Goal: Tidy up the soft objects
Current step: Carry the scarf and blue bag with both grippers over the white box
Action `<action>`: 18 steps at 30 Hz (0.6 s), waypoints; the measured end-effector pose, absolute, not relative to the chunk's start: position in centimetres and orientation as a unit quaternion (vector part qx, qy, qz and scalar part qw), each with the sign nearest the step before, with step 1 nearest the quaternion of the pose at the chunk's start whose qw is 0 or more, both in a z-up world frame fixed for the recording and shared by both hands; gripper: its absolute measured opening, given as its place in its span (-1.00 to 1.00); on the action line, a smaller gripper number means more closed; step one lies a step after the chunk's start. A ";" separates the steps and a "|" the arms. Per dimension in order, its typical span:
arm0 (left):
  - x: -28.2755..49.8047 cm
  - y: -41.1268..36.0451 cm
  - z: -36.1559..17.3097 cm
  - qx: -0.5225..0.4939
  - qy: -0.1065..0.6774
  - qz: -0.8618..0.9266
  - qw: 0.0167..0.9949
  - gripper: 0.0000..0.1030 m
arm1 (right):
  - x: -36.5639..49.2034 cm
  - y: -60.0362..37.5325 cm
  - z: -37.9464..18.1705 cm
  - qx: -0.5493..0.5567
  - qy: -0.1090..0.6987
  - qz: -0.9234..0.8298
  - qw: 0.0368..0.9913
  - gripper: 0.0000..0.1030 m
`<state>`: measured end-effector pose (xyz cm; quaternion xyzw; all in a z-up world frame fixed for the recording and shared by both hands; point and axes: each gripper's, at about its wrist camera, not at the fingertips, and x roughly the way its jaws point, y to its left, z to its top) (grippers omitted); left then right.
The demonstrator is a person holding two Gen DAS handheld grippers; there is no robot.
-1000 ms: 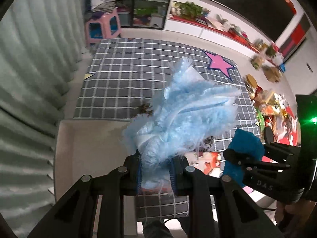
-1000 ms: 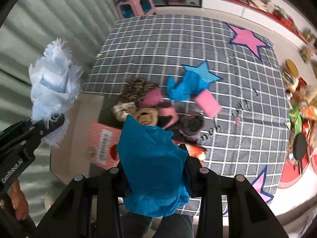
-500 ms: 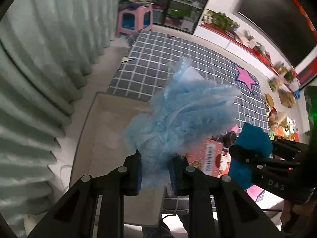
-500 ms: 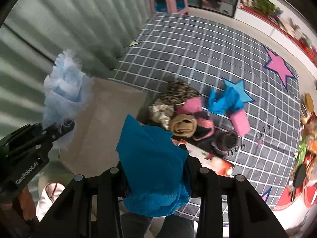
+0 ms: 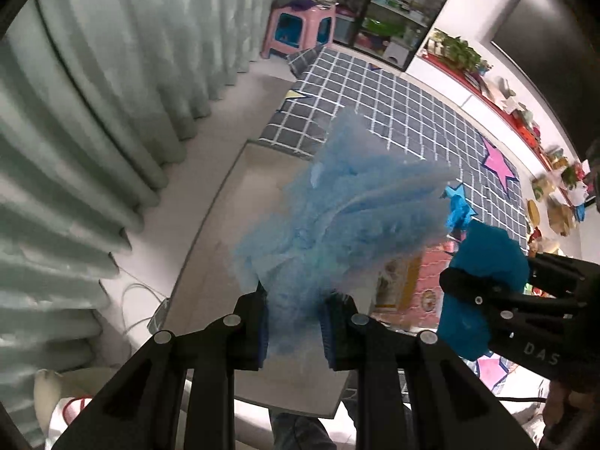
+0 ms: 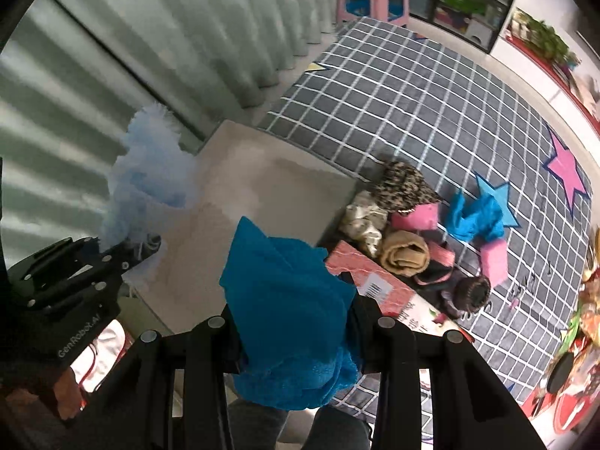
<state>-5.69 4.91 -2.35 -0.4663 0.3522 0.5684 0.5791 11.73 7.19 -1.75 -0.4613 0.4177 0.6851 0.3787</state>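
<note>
**Carrying 2 blue cloths toward the beige box**

Hanging over the floor, both tongs are loaded. The left gripper [image 5: 296, 332] is clenched on a pale blue fluffy cloth [image 5: 345, 217], which fans upward and to the right from the jaws, its long axis running up the frame. The right gripper [image 6: 296, 332] is clamped around a bunched teal cloth [image 6: 285, 300].

In the right wrist view, the open beige box [image 6: 262, 183] fills the centre of the frame, directly ahead of and beneath both loads. The left gripper [image 6: 123, 251] sits at the box's left edge, so it looks the nearer of the 2 to the opening; a drop there would probably come first.

To the right of the box, a pile of soft items [image 6: 405, 232] lies on the checked rug [image 6: 412, 86], beside a red carton [image 6: 378, 285]. These appear to be waiting their turn.
</note>
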 end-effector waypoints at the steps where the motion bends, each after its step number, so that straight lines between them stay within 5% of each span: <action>1: -5.8 4.8 -2.5 -0.467 0.352 0.571 0.577 -0.53 | 11.4 7.2 -1.8 -0.463 0.416 0.687 0.376 -0.23; 18: -7.8 4.5 -4.1 -0.486 0.351 0.580 0.551 -0.53 | 7.6 7.3 -2.7 -0.485 0.403 0.697 0.342 -0.23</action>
